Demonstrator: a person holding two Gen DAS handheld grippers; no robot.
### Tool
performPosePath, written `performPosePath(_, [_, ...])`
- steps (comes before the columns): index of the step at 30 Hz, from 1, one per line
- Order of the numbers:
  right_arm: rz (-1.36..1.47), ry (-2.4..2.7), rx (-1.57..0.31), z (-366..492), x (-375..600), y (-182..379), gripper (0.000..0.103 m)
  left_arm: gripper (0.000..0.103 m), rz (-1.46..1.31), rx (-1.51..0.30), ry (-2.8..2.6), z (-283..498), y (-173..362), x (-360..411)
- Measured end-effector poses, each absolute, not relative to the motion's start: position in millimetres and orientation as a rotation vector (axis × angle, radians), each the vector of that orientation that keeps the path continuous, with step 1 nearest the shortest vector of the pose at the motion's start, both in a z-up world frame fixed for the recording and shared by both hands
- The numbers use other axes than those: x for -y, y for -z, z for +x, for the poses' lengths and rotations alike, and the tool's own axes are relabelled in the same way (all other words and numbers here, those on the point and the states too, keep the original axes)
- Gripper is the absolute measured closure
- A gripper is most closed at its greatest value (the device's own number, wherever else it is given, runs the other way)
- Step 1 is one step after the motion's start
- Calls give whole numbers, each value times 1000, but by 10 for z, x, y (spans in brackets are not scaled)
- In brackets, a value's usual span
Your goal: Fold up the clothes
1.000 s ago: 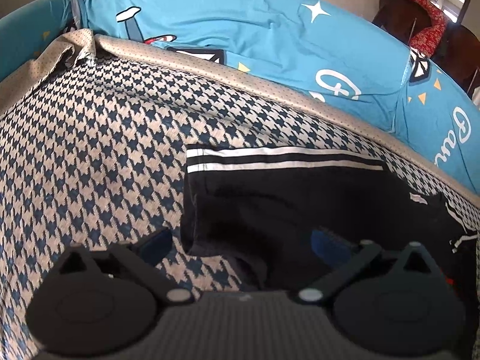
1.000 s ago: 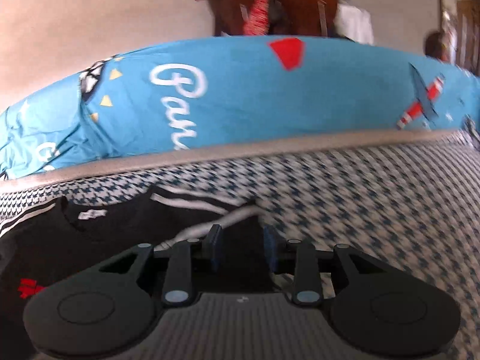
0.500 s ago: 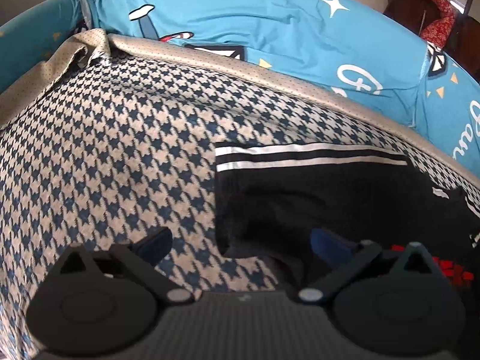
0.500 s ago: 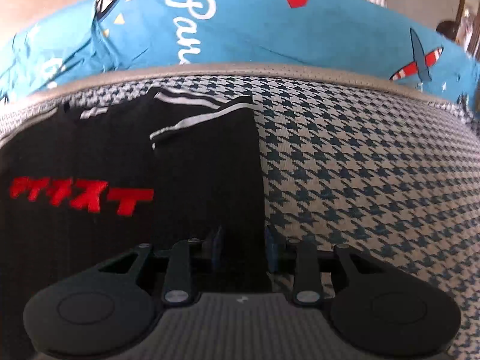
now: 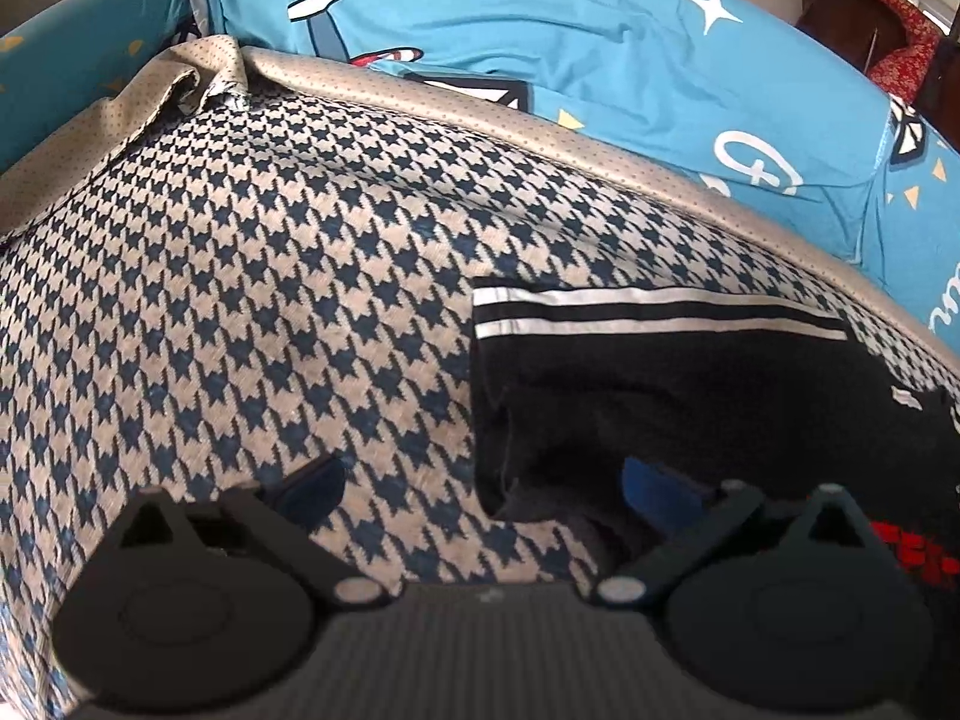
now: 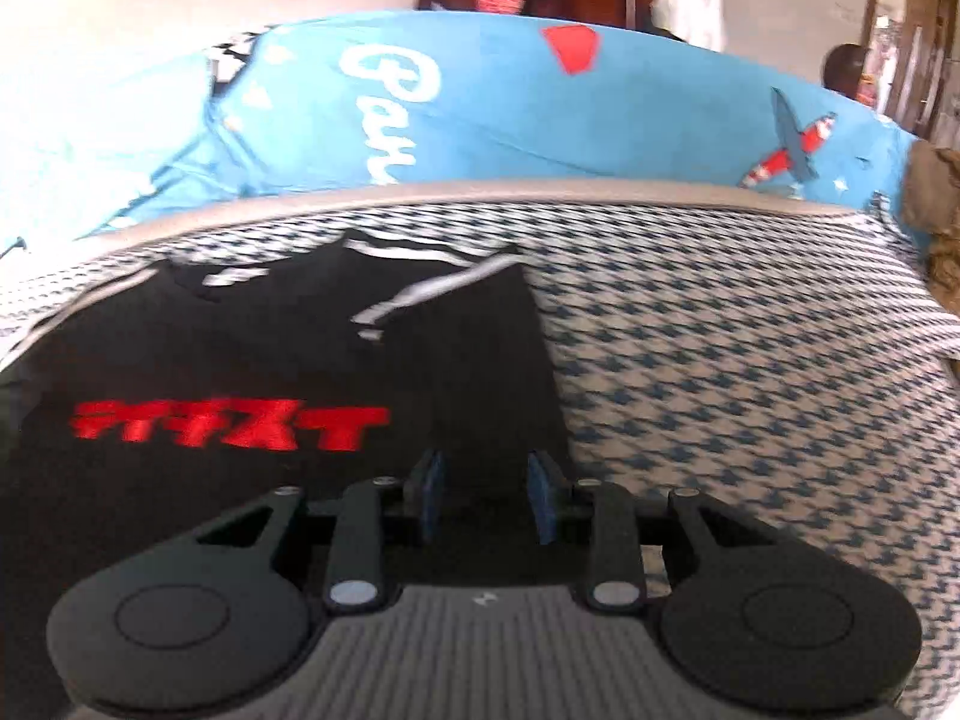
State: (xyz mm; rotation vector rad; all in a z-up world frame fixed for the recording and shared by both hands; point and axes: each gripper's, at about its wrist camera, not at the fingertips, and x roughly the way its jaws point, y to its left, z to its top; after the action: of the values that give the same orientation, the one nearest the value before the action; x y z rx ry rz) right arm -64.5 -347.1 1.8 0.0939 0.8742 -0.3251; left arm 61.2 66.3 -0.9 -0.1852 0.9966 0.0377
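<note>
Both tools open: left tool [image 5: 483, 483] wide over shirt [image 5: 660, 396] edge, right tool [image 6: 483, 498] narrower, gripping nothing.

1. A houndstooth cover [image 5: 252, 276] in navy and beige fills the left and centre of the left wrist frame; its tan dotted border [image 5: 600, 138] curves along the top.
2. A black shirt [image 6: 252, 360] with white stripes lies flat on it, at lower right there; in the right wrist frame it lies at centre left, red lettering [image 6: 228, 423] showing.
3. Blue printed bedding [image 6: 480, 114] sits just past the border, across the upper frame.

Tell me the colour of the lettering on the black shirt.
Red lettering on the black shirt, clearest in the right wrist view.
</note>
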Motion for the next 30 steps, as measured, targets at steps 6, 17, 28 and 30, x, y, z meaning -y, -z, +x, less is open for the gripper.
performPosePath(6, [101,235,-838,-572,3099,-83,71,0,-211,-1000,-38,672,37,-721])
performPosePath(17, [47,124,-834,-440,2744,15,71,0,-294,-1021,38,840,106,-772])
performPosePath(28, [54,107,-821,-442,2734,2,70,11,-341,-1006,205,884,130,-635])
performPosePath(30, [52,102,-817,-443,2723,-3,70,12,-338,-1005,213,886,134,-615])
